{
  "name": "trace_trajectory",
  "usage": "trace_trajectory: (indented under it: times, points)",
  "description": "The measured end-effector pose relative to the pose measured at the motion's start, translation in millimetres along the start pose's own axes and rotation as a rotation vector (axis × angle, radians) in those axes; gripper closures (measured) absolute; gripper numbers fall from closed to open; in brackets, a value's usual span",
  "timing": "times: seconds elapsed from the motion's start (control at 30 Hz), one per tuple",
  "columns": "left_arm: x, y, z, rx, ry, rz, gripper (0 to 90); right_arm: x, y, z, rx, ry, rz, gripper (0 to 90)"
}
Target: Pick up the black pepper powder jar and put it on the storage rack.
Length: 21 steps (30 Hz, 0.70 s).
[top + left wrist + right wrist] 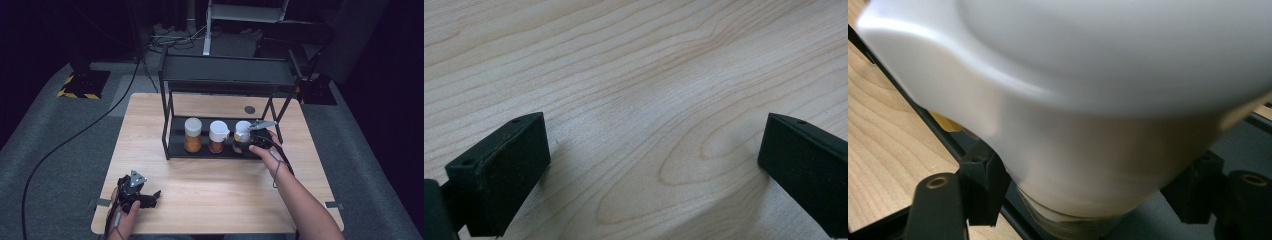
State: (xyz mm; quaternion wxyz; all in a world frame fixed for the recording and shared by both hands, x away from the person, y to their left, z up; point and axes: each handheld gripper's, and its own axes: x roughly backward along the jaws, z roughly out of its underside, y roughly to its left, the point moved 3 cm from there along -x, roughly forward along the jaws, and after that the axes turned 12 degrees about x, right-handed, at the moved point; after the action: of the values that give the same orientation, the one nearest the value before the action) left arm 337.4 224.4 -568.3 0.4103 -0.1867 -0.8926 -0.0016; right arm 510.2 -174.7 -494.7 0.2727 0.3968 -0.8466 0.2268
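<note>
Clamped around the neck of a white-capped jar (pixel 242 134), the right gripper (pixel 253 136) sits at the right end of the lower shelf of a black rack (pixel 172 145), with the person's right hand (pixel 267 149) wrapped behind it. From the right gripper view the white cap (pixel 1108 85) looms just ahead of the camera, and both black pads (pixel 982 182) press in against the jar just under that cap, one on either side. This jar stands upright, cap up, its long axis vertical, and it is the rightmost of three in a row: a middle jar (pixel 218 136) with a white cap stands just beside it, and a taller jar (pixel 193 134) of orange-brown contents stands farther left. Over at the near left corner of the table (pixel 210 185), the left gripper (pixel 150 198) rests low over the bare wood in the person's left hand (pixel 125 212), well apart from the rack; in the left gripper view its jaws stand wide with only wood grain (pixel 649 100) between them. That table is pale wood, set on grey carpet in a dim room, with a black cable (pixel 65 145) snaking across the floor at the left and yellow-and-black hazard tape (pixel 75 87) on a base beyond.
</note>
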Motion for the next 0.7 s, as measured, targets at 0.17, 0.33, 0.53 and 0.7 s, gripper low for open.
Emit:
trace_trajectory:
  times: [0.17, 0.33, 0.53, 0.7]
  points:
    - [0.0, 0.0, 0.0, 0.0, 0.0, 0.0, 0.0, -2.3, -0.4, 1.6, -0.008, -0.003, 0.001, 31.0]
    - [0.0, 0.0, 0.0, 0.0, 0.0, 0.0, 0.0, -5.7, -0.5, 6.0, -0.021, 0.004, -0.006, 31.0]
    - [0.0, 0.0, 0.0, 0.0, 0.0, 0.0, 0.0, -5.8, -1.0, 7.0, -0.026, -0.006, -0.005, 31.0]
    - [0.0, 0.0, 0.0, 0.0, 0.0, 0.0, 0.0, -5.8, -1.5, 8.4, -0.042, -0.011, -0.006, 30.8]
